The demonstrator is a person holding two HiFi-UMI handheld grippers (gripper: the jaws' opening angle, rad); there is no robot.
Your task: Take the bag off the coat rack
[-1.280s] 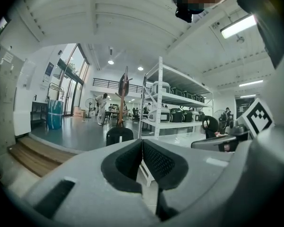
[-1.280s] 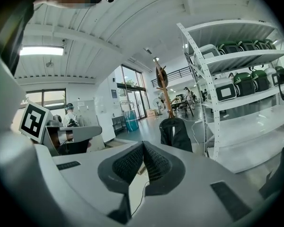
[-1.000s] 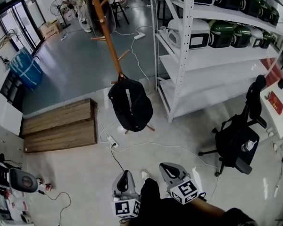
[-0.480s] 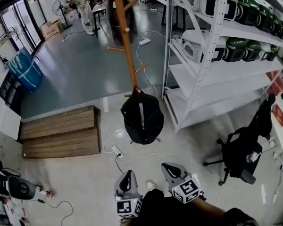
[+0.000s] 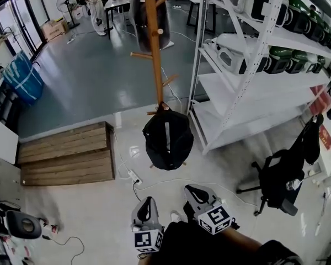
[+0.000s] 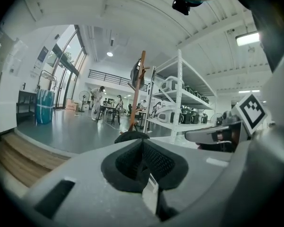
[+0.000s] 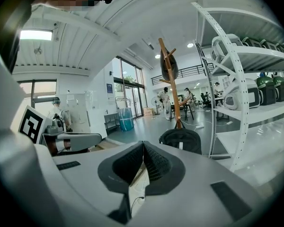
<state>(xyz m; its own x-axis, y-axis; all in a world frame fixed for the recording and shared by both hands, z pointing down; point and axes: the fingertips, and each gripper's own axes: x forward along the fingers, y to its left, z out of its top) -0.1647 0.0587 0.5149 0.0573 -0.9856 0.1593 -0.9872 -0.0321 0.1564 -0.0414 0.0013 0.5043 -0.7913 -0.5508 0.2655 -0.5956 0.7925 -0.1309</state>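
A black bag point(image 5: 166, 139) with a pale stripe hangs low on a tall wooden coat rack point(image 5: 153, 43). In the right gripper view the bag point(image 7: 181, 140) shows straight ahead below the rack point(image 7: 170, 79); in the left gripper view only the bag's top point(image 6: 131, 136) shows over the jaws, with the rack point(image 6: 139, 86) behind. Both grippers are held side by side near my body, well short of the bag. The left gripper point(image 5: 147, 210) is shut and empty. The right gripper point(image 5: 197, 194) is shut and empty too.
White metal shelving point(image 5: 248, 76) with helmets stands right of the rack. A black office chair point(image 5: 280, 175) is at the right. A wooden step point(image 5: 66, 154) lies to the left. White cables and a power strip point(image 5: 133, 176) trail on the floor before the rack. People stand far back.
The rack and bag have drawn closer and shifted right towards the middle of the head view, as I and both grippers moved forward. Both grippers stay shut.
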